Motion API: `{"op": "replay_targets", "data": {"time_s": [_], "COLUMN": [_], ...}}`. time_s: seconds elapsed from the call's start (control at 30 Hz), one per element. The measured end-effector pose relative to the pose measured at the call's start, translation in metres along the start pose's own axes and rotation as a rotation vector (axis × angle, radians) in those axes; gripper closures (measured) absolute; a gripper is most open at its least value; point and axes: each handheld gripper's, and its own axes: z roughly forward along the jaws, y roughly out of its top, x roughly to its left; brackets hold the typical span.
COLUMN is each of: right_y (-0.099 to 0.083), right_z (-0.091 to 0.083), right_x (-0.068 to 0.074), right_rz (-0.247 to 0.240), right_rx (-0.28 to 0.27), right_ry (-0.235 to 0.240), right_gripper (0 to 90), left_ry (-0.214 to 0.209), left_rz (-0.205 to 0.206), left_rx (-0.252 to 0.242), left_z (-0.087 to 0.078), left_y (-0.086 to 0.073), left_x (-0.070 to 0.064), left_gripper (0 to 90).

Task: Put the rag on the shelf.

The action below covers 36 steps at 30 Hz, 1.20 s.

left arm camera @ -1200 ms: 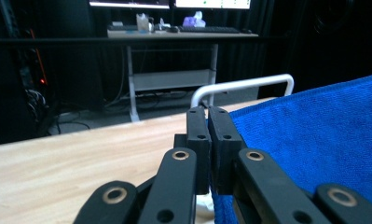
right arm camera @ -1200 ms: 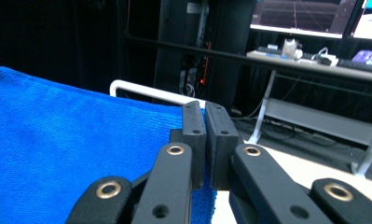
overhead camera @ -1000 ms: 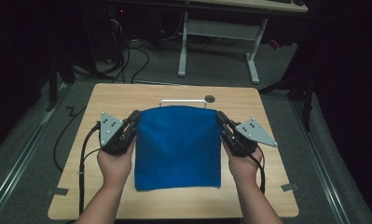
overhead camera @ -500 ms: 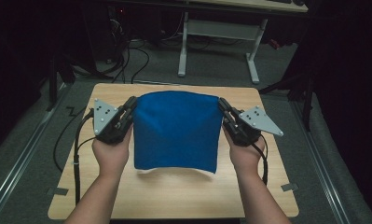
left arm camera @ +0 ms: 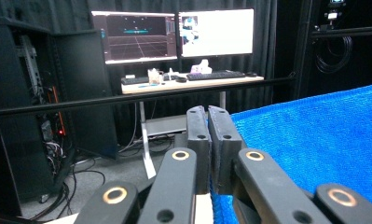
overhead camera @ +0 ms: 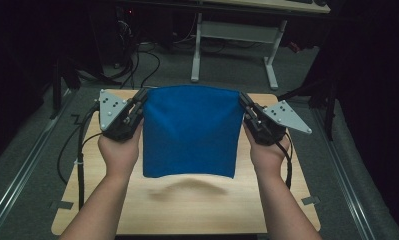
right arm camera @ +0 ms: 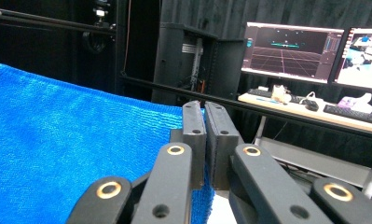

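Note:
A blue cloth point(overhead camera: 189, 130) hangs stretched in the air above the wooden table point(overhead camera: 187, 210), its lower edge clear of the top and casting a shadow. My left gripper point(overhead camera: 141, 99) is shut on the cloth's top left corner. My right gripper point(overhead camera: 243, 100) is shut on the top right corner. In the left gripper view the closed jaws pinch the cloth's edge, and the blue cloth point(left arm camera: 314, 140) spreads to the right. The right gripper view has the blue cloth point(right arm camera: 72, 149) spreading left from its closed jaws.
Beyond the table stands a white-legged desk point(overhead camera: 232, 45) with cables on the floor. The gripper views look at monitors point(left arm camera: 174, 35) and a keyboard on that desk, a black rail point(left arm camera: 127, 100) and a dark cabinet point(left arm camera: 30, 116).
Both grippers have risen and moved away from the person, lifting the cloth off the table until it hangs free. The white object behind it is now covered.

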Motion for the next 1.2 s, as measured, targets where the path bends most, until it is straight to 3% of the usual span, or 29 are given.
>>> {"op": "replay_targets", "data": {"time_s": [0.07,0.33,0.53,0.7,0.87,0.9,0.97,1.07,1.2], "right_y": [0.0,0.005,0.008,0.006,0.002,0.001,-0.001,-0.003,-0.011], "right_z": [0.002,0.025,0.041,0.062,0.077,0.085,0.093,0.099,0.113], "right_x": [-0.001,-0.02,-0.036,-0.054,-0.068,-0.071,-0.073,-0.075,-0.078], "right_rz": [0.001,0.012,0.035,0.049,0.047,0.038,0.043,0.034,0.006], "right_rx": [0.0,0.008,0.0,0.01,0.028,0.035,0.042,0.049,0.07], "right_ry": [-0.005,-0.049,-0.069,-0.09,-0.1,-0.104,-0.112,-0.118,-0.13], "right_gripper": [88.3,88.3,88.3,88.4,88.5,88.5,88.7,88.7,88.6], "left_ry": [0.0,-0.005,0.021,0.052,0.057,0.069,0.071,0.082,0.085], "left_rz": [0.003,-0.072,-0.066,-0.027,-0.021,0.001,0.006,0.002,0.046], "left_rx": [0.006,0.016,0.02,0.024,0.027,0.023,0.023,0.033,0.087], "left_z": [0.007,0.047,0.071,0.096,0.11,0.115,0.119,0.129,0.145], "left_y": [0.0,0.0,0.004,0.008,0.012,0.014,0.014,0.009,-0.006], "left_x": [0.0,0.012,0.017,0.028,0.037,0.037,0.037,0.041,0.044], "left_gripper": [88.3,88.3,88.3,88.3,88.2,88.2,88.2,88.1,88.0]}}
